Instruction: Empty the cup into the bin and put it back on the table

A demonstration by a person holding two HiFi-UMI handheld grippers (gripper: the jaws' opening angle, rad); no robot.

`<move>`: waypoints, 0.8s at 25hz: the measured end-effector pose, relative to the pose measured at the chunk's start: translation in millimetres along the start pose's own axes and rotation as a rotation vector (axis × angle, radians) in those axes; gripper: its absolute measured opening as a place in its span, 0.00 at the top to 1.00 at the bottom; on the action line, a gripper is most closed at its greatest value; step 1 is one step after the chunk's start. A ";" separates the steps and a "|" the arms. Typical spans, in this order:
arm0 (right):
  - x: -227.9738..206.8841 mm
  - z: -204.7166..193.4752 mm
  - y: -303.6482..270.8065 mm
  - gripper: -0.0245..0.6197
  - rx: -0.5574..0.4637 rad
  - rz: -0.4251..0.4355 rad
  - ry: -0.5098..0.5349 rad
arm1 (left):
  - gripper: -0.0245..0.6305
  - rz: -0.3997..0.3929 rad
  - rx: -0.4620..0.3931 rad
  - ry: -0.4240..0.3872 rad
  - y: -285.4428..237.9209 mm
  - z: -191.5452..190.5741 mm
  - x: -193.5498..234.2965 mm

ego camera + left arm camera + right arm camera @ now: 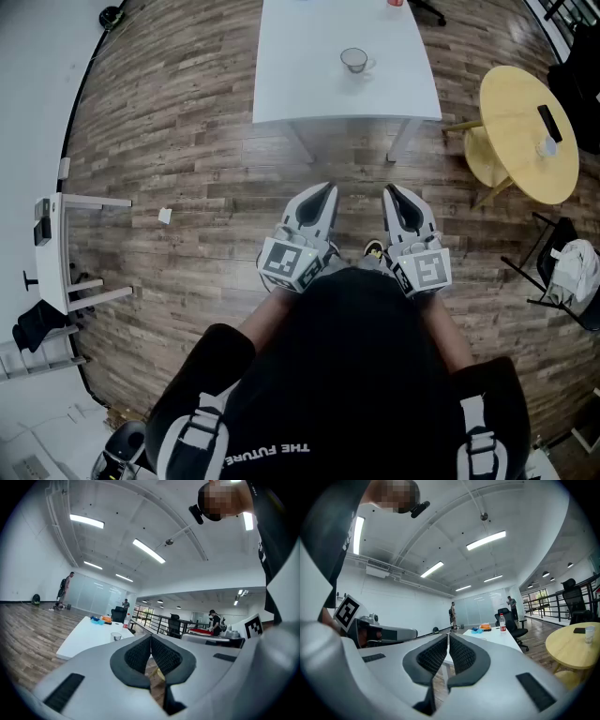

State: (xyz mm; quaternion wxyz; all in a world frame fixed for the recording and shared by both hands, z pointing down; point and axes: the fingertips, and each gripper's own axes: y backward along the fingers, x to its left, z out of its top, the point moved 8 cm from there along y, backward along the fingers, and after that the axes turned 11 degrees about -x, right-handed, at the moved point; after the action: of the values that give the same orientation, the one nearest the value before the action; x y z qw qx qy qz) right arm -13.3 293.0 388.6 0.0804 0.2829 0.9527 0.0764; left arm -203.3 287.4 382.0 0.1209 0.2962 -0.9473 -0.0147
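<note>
White print "THE FUTURE" on black shirt (347, 375), head view, 6 o'clock, upside down; nothing else legible.

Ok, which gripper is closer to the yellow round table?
Right. The right gripper is to the left of the yellow round table and nearer the person; the left gripper is beside it, farther left.

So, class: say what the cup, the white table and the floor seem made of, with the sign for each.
Cup: probably clear glass or plastic; the tabletop shows through it.
White table: smooth matt white top, perhaps laminate or painted board; no grain.
Floor: wood or wood-look planks; short staggered boards, brown and grey.
</note>
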 end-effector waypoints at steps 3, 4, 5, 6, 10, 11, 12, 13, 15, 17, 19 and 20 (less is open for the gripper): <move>0.5 -1.0 -2.5 0.92 0.004 0.001 0.001 | 0.93 0.005 0.000 0.001 1.1 1.4 3.7; 0.9 -1.3 -3.5 0.92 0.006 0.000 0.003 | 0.93 0.006 0.001 0.000 1.4 2.1 5.0; 1.5 -1.2 -4.6 0.92 0.007 0.000 0.005 | 0.93 0.006 0.001 -0.001 1.7 2.9 6.5; 2.5 -0.9 -5.9 0.92 0.007 0.000 0.010 | 0.93 0.004 -0.001 -0.003 1.9 3.8 8.1; 4.5 1.1 -10.3 0.92 -0.005 -0.023 0.008 | 0.93 -0.006 -0.008 -0.018 2.3 9.2 13.4; 5.0 1.5 -11.2 0.92 -0.010 -0.034 0.002 | 0.93 -0.007 -0.008 -0.025 2.7 11.3 14.9; 6.0 1.7 -12.3 0.92 -0.015 -0.041 -0.005 | 0.93 -0.008 -0.010 -0.032 3.4 13.8 16.6; 7.2 1.9 -13.9 0.92 -0.020 -0.046 -0.010 | 0.93 -0.012 -0.015 -0.040 4.1 16.6 18.7; 8.6 2.3 -18.6 0.92 -0.026 -0.056 -0.016 | 0.93 -0.023 -0.025 -0.057 4.5 21.7 23.4; 9.4 2.9 -23.0 0.93 -0.027 -0.072 -0.023 | 0.93 -0.035 -0.023 -0.064 3.9 25.0 28.3; 7.3 4.6 -26.6 0.93 -0.032 -0.086 -0.022 | 0.93 -0.039 -0.015 -0.069 0.0 27.1 33.3; 4.4 5.5 -28.0 0.93 -0.035 -0.091 -0.019 | 0.93 -0.033 -0.013 -0.073 -2.9 27.2 35.3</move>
State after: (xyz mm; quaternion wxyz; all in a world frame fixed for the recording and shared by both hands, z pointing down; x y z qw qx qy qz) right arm -30.7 272.8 377.3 0.0979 0.2387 0.9623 0.0863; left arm -236.3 263.9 363.1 0.0880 0.3105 -0.9459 -0.0339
